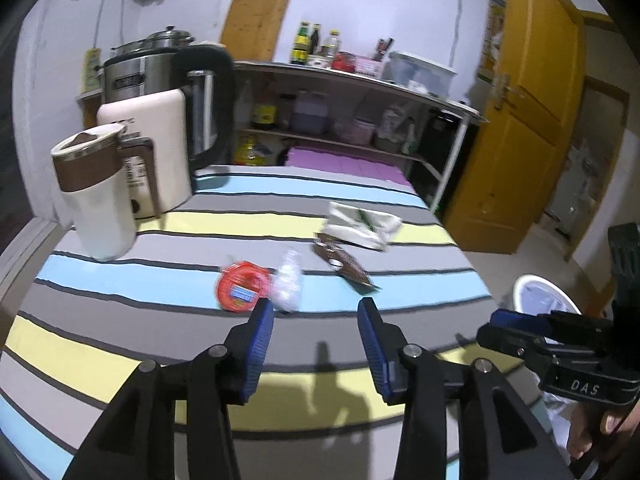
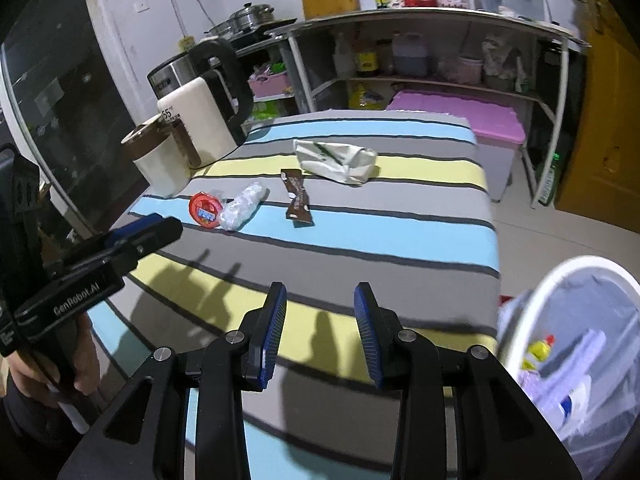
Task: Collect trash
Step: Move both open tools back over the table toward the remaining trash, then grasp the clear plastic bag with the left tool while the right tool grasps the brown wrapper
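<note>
Four bits of trash lie on the striped tablecloth [image 1: 120, 360]: a red round lid [image 1: 240, 290] [image 2: 205, 209], crumpled clear plastic [image 1: 288, 282] [image 2: 243, 205], a brown snack wrapper [image 1: 344, 266] [image 2: 297, 198] and a white crumpled packet [image 1: 362, 224] [image 2: 336, 158]. My left gripper [image 1: 315, 306] hovers open just short of the lid and the plastic, holding nothing. My right gripper [image 2: 320, 290] is open and empty over the near part of the table, well short of the trash. A white bin with a clear liner [image 2: 580, 344] [image 1: 540, 296] stands on the floor at the table's right side, with rubbish inside.
A white mug with a brown band [image 1: 96, 196], a cream jug [image 1: 160, 152] and a steel kettle [image 1: 176, 80] stand at the table's far left. Behind are a metal shelf [image 2: 420, 16] with bottles, a pink box [image 2: 456, 116] and a yellow door [image 1: 520, 112].
</note>
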`<state>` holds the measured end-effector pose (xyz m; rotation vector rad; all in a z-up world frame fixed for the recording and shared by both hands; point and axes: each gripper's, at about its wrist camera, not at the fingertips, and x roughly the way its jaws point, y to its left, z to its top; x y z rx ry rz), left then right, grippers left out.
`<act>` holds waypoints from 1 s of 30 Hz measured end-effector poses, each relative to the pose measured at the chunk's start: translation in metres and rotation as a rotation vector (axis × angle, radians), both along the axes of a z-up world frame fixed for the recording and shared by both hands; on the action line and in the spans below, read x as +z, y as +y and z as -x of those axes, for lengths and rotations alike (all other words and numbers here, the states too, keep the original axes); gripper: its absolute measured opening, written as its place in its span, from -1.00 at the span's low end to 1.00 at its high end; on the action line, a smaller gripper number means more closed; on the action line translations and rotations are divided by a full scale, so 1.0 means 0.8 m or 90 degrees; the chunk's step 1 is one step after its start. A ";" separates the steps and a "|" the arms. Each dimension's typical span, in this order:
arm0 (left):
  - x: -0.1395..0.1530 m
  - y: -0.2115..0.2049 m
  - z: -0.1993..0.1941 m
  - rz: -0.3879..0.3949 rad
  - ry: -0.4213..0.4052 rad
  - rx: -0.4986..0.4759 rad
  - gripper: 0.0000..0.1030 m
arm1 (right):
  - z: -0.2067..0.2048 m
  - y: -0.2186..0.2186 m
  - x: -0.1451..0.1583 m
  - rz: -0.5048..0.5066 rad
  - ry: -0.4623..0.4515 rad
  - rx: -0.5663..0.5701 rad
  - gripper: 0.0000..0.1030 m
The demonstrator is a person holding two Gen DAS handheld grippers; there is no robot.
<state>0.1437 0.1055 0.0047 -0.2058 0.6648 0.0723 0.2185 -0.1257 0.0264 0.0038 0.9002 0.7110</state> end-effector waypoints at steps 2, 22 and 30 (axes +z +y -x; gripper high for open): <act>-0.005 0.014 -0.008 0.003 0.004 0.015 -0.13 | -0.009 0.013 -0.005 0.004 0.004 0.007 -0.29; -0.054 0.080 -0.087 0.068 0.057 0.091 -0.13 | -0.094 0.112 -0.038 0.022 0.013 0.053 -0.15; -0.061 0.077 -0.092 0.056 0.062 0.086 -0.13 | -0.110 0.129 -0.053 0.053 0.017 0.050 -0.29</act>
